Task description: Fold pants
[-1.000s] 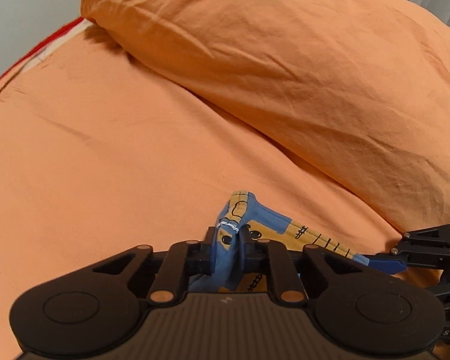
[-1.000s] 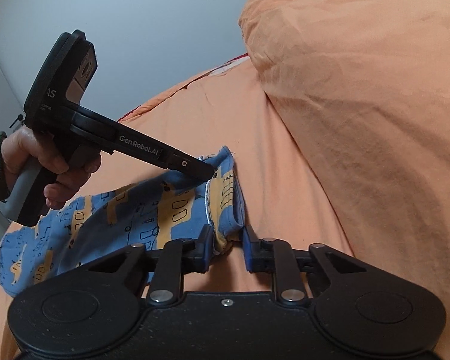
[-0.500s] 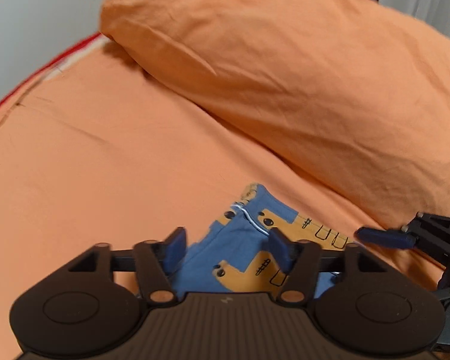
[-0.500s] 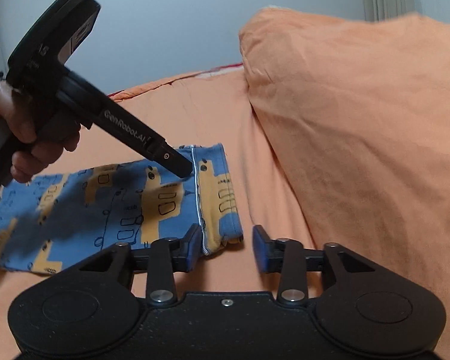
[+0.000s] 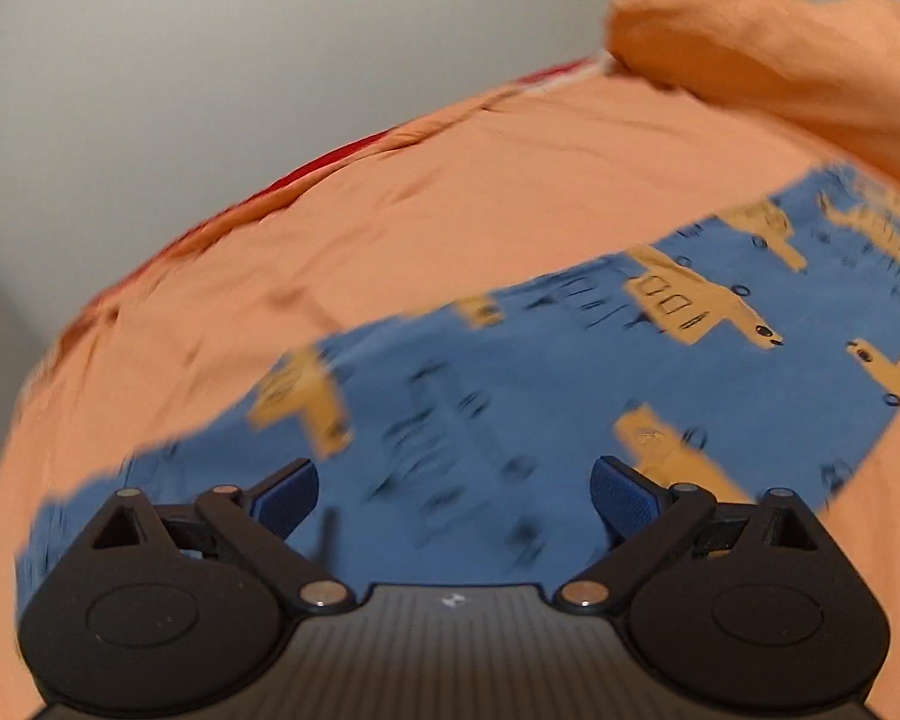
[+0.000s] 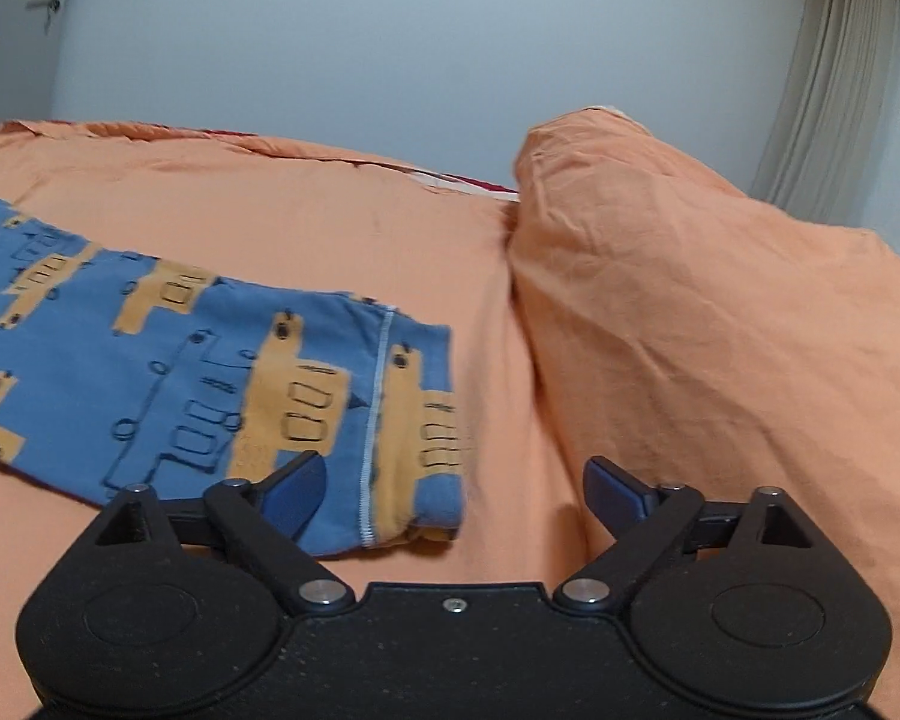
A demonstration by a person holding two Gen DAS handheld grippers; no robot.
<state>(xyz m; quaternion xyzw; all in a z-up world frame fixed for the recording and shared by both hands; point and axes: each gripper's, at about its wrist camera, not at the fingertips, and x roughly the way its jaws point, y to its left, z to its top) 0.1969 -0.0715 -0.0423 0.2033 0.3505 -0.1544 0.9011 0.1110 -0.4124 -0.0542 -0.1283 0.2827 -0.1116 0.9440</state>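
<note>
Blue pants with an orange truck print (image 6: 198, 378) lie flat on the orange bed sheet (image 6: 330, 228), their hemmed end near the pillow. In the right wrist view my right gripper (image 6: 453, 492) is open and empty, just behind that end. In the blurred left wrist view the pants (image 5: 540, 396) stretch across the bed, and my left gripper (image 5: 453, 489) is open and empty above them.
A big orange pillow (image 6: 720, 330) lies to the right of the pants and also shows in the left wrist view (image 5: 780, 66). A grey wall (image 6: 420, 48) and a curtain (image 6: 834, 90) stand behind the bed.
Both grippers have let go of the pants' end and opened wide. The pants now lie flat. The left gripper has swung left over the pants and left the right view.
</note>
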